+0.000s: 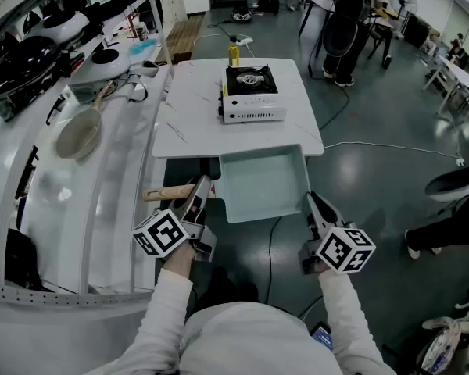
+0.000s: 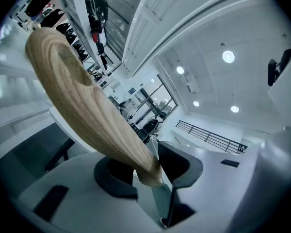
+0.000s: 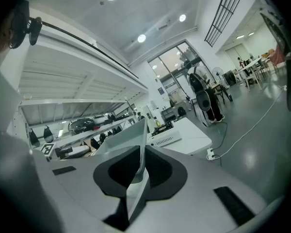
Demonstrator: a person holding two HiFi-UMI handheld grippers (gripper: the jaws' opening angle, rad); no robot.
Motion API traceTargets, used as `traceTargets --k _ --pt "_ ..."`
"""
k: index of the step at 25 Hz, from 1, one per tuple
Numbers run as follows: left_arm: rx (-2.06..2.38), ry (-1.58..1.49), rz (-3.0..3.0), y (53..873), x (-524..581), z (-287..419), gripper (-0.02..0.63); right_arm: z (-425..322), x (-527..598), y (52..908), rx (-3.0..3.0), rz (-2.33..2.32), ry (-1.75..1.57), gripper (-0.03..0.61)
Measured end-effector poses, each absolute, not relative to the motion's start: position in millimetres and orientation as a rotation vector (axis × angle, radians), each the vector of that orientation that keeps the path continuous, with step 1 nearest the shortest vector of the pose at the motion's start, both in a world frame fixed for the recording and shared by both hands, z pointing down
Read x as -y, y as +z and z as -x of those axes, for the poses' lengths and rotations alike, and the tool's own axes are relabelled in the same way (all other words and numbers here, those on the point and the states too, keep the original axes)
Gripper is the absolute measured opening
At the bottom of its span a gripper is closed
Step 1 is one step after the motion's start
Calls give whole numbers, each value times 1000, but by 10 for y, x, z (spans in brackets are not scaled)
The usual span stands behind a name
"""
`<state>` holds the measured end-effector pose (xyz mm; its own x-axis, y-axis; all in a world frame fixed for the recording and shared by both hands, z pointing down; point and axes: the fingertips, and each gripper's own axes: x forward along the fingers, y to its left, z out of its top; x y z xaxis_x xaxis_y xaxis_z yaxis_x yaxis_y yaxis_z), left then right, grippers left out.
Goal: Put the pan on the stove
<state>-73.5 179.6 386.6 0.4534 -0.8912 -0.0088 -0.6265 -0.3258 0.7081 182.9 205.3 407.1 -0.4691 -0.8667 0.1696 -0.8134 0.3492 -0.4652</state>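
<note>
A square pale-green pan [image 1: 262,182] with a wooden handle [image 1: 168,193] hangs in the air just in front of the white table's near edge [image 1: 195,143]. My left gripper [image 1: 197,198] is shut on the handle; in the left gripper view the wooden handle [image 2: 87,110] runs up and away from between the pads of the left gripper [image 2: 148,171]. My right gripper [image 1: 313,205] is shut on the pan's right rim. That thin rim [image 3: 131,140] stands between the pads of the right gripper [image 3: 140,171]. The white single-burner stove [image 1: 252,92] sits on the table beyond the pan, its burner bare.
A yellow bottle [image 1: 234,53] stands behind the stove. White shelving at the left carries a round pan [image 1: 80,135] and other cookware [image 1: 102,73]. A cable [image 1: 391,145] lies on the floor at the right, where people stand by desks.
</note>
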Motion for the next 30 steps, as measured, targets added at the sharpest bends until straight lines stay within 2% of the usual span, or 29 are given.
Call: traceTargets --k 17,30 --pt "1283 -524 -2050 3893 -1784 705 141 -1862 -2006 4034 -2477 1519 -783 57" --pt "1270 -516 -2040 3998 -783 898 141 -1665 -1002 4124 -2476 1568 -795 57"
